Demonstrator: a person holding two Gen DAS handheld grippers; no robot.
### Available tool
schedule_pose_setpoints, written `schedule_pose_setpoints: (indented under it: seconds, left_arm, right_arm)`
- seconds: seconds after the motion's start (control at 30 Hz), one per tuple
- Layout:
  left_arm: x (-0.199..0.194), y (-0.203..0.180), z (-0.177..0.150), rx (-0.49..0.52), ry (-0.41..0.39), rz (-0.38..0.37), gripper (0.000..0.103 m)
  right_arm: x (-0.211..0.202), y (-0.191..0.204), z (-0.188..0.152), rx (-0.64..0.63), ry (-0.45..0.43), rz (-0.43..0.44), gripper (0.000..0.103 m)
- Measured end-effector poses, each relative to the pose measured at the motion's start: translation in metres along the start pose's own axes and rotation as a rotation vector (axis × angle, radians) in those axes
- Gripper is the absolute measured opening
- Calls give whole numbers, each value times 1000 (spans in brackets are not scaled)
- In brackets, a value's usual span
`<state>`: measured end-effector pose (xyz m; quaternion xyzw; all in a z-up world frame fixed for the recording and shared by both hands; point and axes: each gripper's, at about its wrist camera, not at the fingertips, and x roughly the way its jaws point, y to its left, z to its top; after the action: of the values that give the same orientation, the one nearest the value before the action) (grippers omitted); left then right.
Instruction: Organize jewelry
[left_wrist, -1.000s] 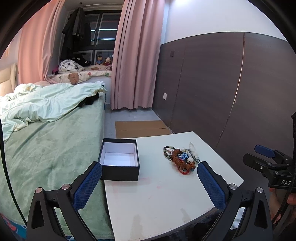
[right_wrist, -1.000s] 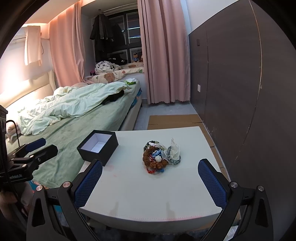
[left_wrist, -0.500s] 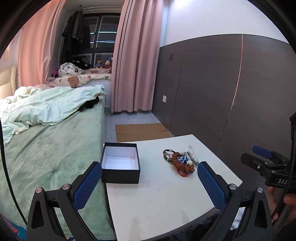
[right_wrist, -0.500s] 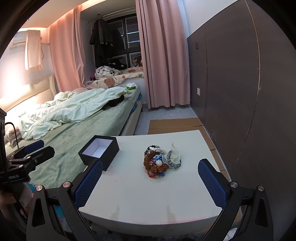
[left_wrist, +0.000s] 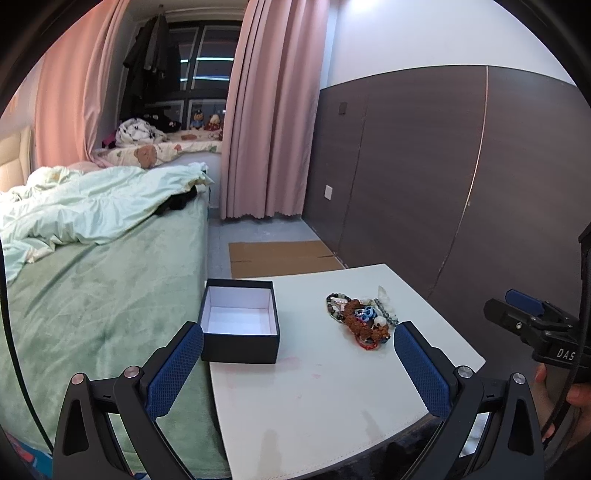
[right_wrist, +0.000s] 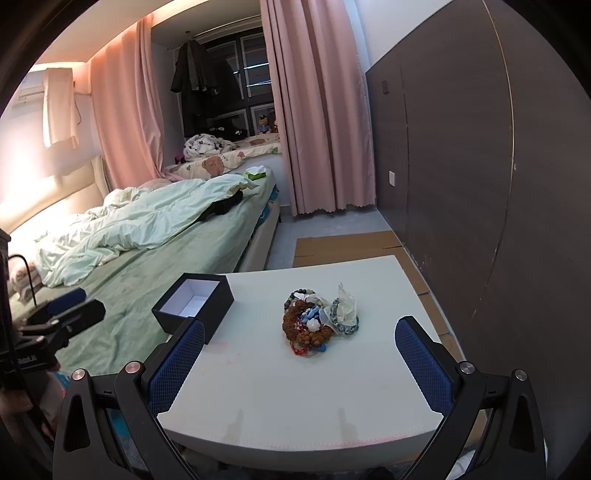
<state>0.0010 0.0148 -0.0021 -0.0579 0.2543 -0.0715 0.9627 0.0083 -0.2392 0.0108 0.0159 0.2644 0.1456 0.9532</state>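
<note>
A heap of bead bracelets and other jewelry (left_wrist: 361, 320) (right_wrist: 318, 321) lies on a small white table (left_wrist: 325, 391) (right_wrist: 295, 384). An open black box (left_wrist: 240, 321) (right_wrist: 194, 306) with a white, empty inside stands at the table's left edge. My left gripper (left_wrist: 297, 369) is open and empty above the table's near part. My right gripper (right_wrist: 299, 369) is open and empty, hovering short of the heap. Each gripper also shows from the side in the other's view (left_wrist: 532, 325) (right_wrist: 55, 317).
A bed (left_wrist: 92, 280) with a green sheet and a rumpled pale duvet touches the table's left side. A dark panelled wall (left_wrist: 443, 177) runs along the right. Flat cardboard (left_wrist: 280, 256) lies on the floor beyond the table. Pink curtains hang at the back.
Both grippers have drawn back and risen slightly; the table, box and heap sit a little farther and lower in both views. Nothing on the table has moved.
</note>
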Motion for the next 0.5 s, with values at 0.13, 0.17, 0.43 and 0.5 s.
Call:
schedule_pose_setpoints:
  seconds: [0.13,0.17,0.43,0.5]
  left_arm:
    - [15,-1,4,24,33,-3,99]
    - [17,-1,6,27,38,-10,99]
    - [48,-13,23,29,144,-37,99]
    - [58,-13,26,5,173,-52,98]
  right_arm:
    - [3,-9,8,55,6,42,103]
    - [4,-11,10,65,11,52,103]
    - [36,-17,30,120,134,39,103]
    - [43,-19,40,133,156,47,103]
